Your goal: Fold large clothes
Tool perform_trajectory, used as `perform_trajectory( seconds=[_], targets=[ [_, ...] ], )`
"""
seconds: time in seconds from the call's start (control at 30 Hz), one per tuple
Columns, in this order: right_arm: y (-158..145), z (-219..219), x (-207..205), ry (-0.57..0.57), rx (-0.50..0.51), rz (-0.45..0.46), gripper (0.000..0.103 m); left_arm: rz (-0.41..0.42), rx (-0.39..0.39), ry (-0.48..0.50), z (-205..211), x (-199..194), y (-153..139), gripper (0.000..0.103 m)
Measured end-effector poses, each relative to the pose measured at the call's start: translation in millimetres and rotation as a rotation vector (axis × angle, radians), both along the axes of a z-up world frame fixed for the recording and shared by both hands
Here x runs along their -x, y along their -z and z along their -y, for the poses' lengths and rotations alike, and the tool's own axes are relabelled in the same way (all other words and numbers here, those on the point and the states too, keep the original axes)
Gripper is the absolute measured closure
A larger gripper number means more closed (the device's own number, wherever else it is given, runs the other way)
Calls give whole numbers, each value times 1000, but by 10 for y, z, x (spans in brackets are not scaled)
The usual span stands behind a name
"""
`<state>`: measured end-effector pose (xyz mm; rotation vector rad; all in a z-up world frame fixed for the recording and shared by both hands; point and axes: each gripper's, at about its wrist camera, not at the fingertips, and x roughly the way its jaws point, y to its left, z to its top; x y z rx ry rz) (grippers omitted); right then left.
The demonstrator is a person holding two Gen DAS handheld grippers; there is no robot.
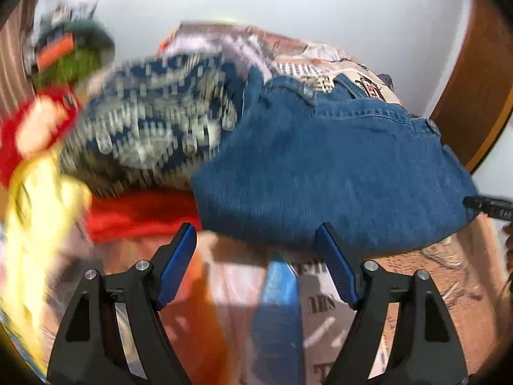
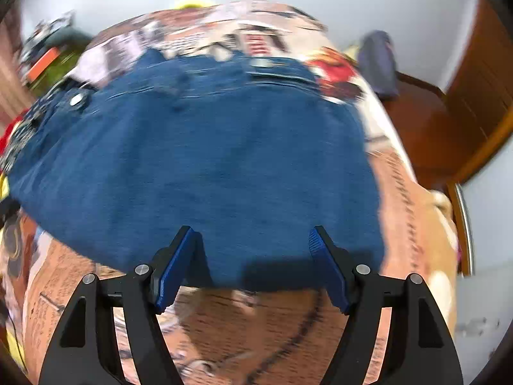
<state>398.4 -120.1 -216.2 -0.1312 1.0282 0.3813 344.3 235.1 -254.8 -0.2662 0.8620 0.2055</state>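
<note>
The left gripper [image 1: 256, 240] is held with its fingers spread wide, nothing between them; the right gripper [image 2: 251, 243] is likewise spread and empty. The folded jeans [image 1: 320, 160] are laid on the printed bedspread [image 1: 433, 282]. Beside the jeans, a patterned blue-and-white garment [image 1: 154, 122], red cloth [image 1: 138, 215] and yellow cloth [image 1: 35, 211] are piled. The jeans' near edge is seen just beyond the left fingertips and between the right ones.

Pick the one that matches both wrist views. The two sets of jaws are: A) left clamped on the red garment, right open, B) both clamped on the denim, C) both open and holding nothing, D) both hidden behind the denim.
C: the left gripper and the right gripper both show jaws spread apart at the near edge of the blue jeans, with nothing pinched between them.
</note>
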Motion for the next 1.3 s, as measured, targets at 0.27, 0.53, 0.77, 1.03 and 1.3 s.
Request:
perform_trajectory(
  seconds=[0.27, 0.53, 0.77, 1.03, 1.3],
  targets=[
    [7, 376, 121, 116, -67, -44, 33, 17, 428, 39, -123, -151, 255, 26],
    [2, 440, 116, 132, -118, -71, 33, 59, 646, -41, -233, -470, 469, 26],
    [-85, 325, 64, 122, -151, -83, 33, 50, 728, -169, -286, -636, 574, 45],
    [-224, 113, 199, 68, -143, -79, 33, 112, 336, -103, 371, -571, -265, 77],
    [-544, -374, 286, -46, -111, -42, 33, 374, 98, 30, 894, -265, -1360, 80]
  ],
)
